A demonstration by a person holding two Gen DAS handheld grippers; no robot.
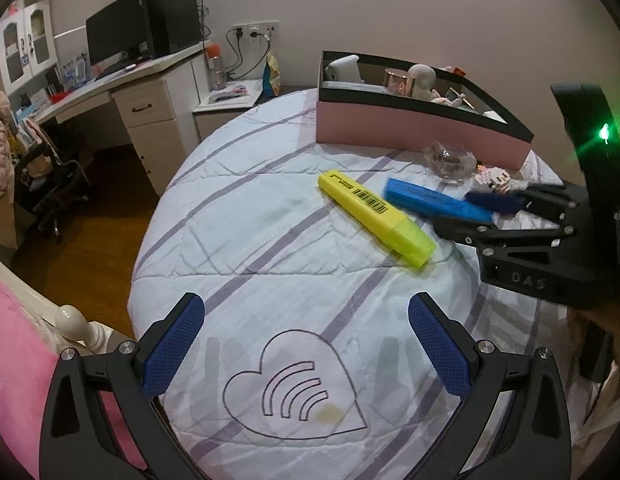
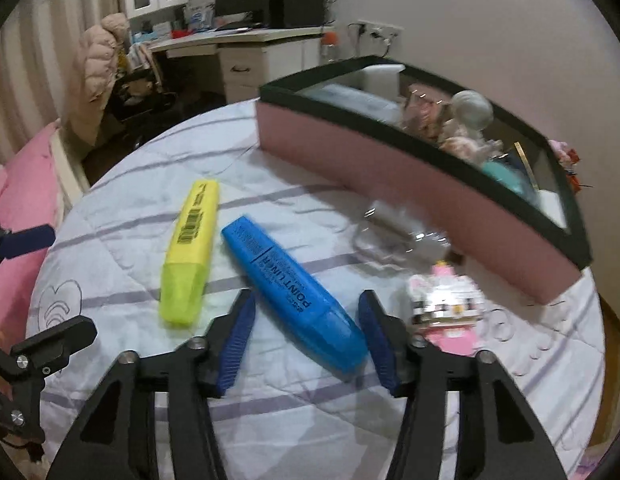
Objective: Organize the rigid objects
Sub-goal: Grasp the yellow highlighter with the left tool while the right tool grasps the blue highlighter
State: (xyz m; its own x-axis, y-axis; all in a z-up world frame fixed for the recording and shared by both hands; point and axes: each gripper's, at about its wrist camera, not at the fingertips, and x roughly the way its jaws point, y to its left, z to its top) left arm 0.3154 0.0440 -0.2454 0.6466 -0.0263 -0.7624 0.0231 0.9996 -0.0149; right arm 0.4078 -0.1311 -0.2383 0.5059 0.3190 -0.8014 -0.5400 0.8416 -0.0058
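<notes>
My right gripper point(image 2: 306, 336) straddles the blue highlighter point(image 2: 294, 292) beside the pink box point(image 2: 410, 184), pads clear; an off-centre squeeze could skid it. Left gripper point(image 1: 306, 344) spread, empty.

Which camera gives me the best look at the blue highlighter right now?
The right wrist view: the blue highlighter lies full length in front, its printed side readable, cap end between the right gripper's open jaws. In the left wrist view it is smaller, off to the side, partly hidden by that gripper.

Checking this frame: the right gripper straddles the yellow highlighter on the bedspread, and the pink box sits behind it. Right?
Not quite. The right gripper straddles the blue highlighter, as the right wrist view shows; the yellow highlighter lies beside it, outside the fingers. The pink box does sit behind on the bedspread.
</notes>
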